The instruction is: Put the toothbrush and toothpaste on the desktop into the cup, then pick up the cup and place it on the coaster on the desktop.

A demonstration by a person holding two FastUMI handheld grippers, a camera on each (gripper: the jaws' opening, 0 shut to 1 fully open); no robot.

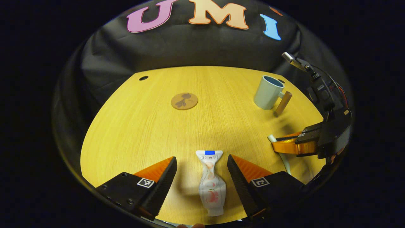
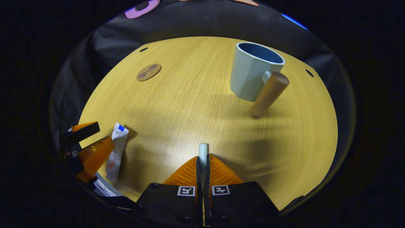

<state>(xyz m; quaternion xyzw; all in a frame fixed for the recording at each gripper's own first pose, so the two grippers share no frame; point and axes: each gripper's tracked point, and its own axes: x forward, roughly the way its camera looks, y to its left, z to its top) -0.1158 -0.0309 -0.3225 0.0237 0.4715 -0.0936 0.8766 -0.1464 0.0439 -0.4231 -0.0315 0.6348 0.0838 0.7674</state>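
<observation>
In the left gripper view, the left tongs (image 1: 202,172) stand wide apart astride the toothpaste (image 1: 211,183), which lies flat on the tabletop (image 1: 221,95) untouched; the coaster (image 1: 184,101) sits beyond. In the right gripper view, the right tongs (image 2: 202,164) are clamped on the toothbrush (image 2: 202,152), with the cup (image 2: 253,71) farther ahead.

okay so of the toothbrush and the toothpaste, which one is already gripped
The toothbrush: the right gripper has both fingers closed on its pale handle. The toothpaste lies flat on the desktop between the open left gripper's fingers, untouched.
</observation>
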